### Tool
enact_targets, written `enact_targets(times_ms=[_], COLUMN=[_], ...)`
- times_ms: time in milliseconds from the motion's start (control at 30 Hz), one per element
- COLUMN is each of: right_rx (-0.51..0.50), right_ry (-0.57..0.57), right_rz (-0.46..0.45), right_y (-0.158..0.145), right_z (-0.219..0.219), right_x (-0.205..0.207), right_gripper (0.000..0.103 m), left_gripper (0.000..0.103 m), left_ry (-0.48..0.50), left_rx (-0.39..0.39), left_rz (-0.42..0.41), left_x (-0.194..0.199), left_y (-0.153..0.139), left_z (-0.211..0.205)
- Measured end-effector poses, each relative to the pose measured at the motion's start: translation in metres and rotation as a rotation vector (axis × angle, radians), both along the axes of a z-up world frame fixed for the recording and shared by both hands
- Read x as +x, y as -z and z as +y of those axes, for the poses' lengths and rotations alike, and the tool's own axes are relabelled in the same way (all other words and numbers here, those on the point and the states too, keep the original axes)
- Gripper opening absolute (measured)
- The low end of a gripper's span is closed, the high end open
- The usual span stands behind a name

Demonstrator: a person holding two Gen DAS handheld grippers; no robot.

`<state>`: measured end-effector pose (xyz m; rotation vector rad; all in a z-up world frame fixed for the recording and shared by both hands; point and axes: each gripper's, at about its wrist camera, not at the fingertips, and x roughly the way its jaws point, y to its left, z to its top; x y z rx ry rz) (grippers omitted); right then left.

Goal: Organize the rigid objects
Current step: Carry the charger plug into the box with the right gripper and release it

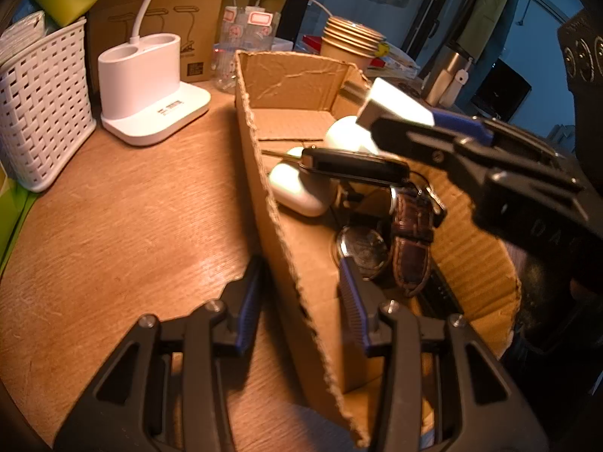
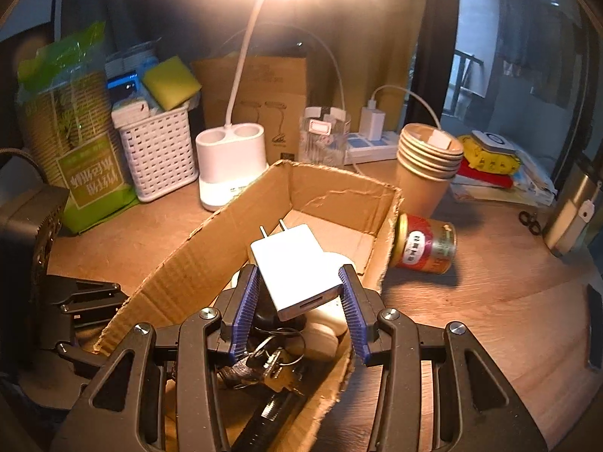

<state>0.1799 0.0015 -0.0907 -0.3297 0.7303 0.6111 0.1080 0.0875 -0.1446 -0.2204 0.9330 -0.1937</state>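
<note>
An open cardboard box (image 1: 271, 203) (image 2: 331, 184) stands on the wooden table. Inside lie a black car key (image 1: 354, 164), white earbud cases (image 1: 297, 188), a watch with a brown leather strap (image 1: 410, 245) and a key bunch (image 2: 264, 361). My right gripper (image 2: 299, 297) is shut on a white plug charger (image 2: 297, 267) and holds it above the box; it shows in the left wrist view (image 1: 395, 103). My left gripper (image 1: 301, 301) is open, its fingers astride the box's left wall near the front corner.
A white lamp base (image 1: 147, 86) (image 2: 230, 165), a white woven basket (image 1: 41, 113) (image 2: 158, 154), a glass (image 2: 324, 139), stacked paper cups (image 2: 426, 165) and a power strip stand behind the box. A red tin (image 2: 426, 245) lies right of it.
</note>
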Motion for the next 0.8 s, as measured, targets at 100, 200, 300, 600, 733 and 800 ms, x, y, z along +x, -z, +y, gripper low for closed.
enact_targets(times_ms=[100, 200, 300, 600, 733, 800], right_rx=[0.002, 0.000, -0.006, -0.005, 0.001, 0.006], right_ry=[-0.005, -0.006, -0.009, -0.005, -0.003, 0.001], right_rz=[0.003, 0.002, 0.005, 0.008, 0.011, 0.013], right_y=[0.0016, 0.0011, 0.0020, 0.0049, 0.0042, 0.0038], right_z=[0.0021, 0.0033, 0.0051, 0.0051, 0.0028, 0.0010], right_x=[0.0002, 0.0009, 0.0015, 0.0022, 0.0028, 0.0035], right_gripper=[0.045, 0.045, 0.045, 0.045, 0.045, 0.045], left_gripper=[0.043, 0.043, 0.043, 0.043, 0.043, 0.043], left_ry=[0.000, 0.000, 0.000, 0.000, 0.000, 0.000], left_rx=[0.000, 0.000, 0.000, 0.000, 0.000, 0.000], left_rz=[0.000, 0.000, 0.000, -0.001, -0.001, -0.001], left_x=[0.0000, 0.0000, 0.0000, 0.0000, 0.0000, 0.0000], left_y=[0.0000, 0.0001, 0.0001, 0.0004, 0.0004, 0.0005], left_z=[0.0002, 0.0002, 0.0002, 0.0002, 0.0003, 0.0000])
